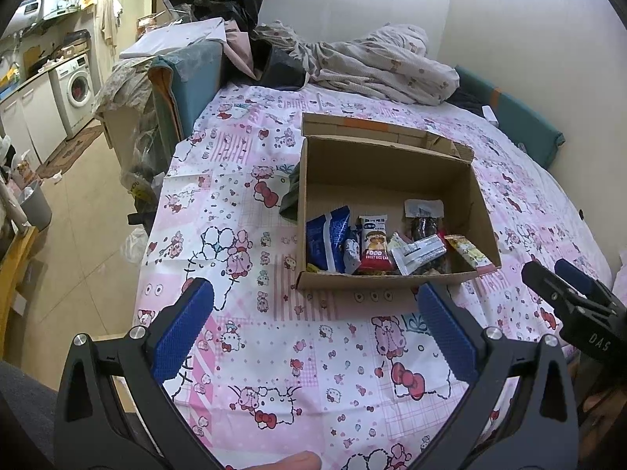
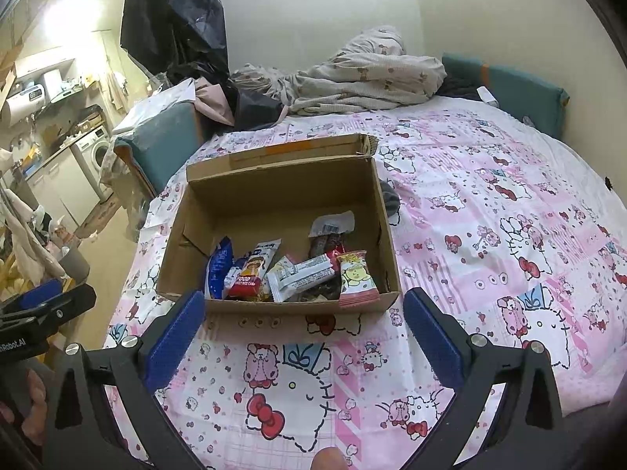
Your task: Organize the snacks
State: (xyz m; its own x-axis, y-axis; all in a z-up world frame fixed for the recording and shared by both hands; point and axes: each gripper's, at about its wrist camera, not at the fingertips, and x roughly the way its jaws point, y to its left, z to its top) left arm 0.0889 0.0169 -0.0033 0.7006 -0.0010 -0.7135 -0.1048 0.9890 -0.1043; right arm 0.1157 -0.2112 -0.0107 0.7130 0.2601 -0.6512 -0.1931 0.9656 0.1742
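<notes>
On a bed sheet (image 1: 243, 203) patterned with pink cartoons, the left gripper (image 1: 313, 325) and right gripper (image 2: 303, 333) hover with jaws spread and empty before a cardboard box (image 2: 274, 192) holding the snacks (image 2: 290, 270).

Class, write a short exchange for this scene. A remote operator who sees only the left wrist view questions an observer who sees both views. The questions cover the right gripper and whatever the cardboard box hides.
Operator: I only see the right gripper side-on at my frame's edge. Is it open?
Observer: Yes, its fingers are spread wide with nothing between them.
Operator: Is anything beyond the right wall of the cardboard box? That wall blocks my view.
Observer: A dark grey crumpled item lies on the sheet just outside that wall.
</notes>
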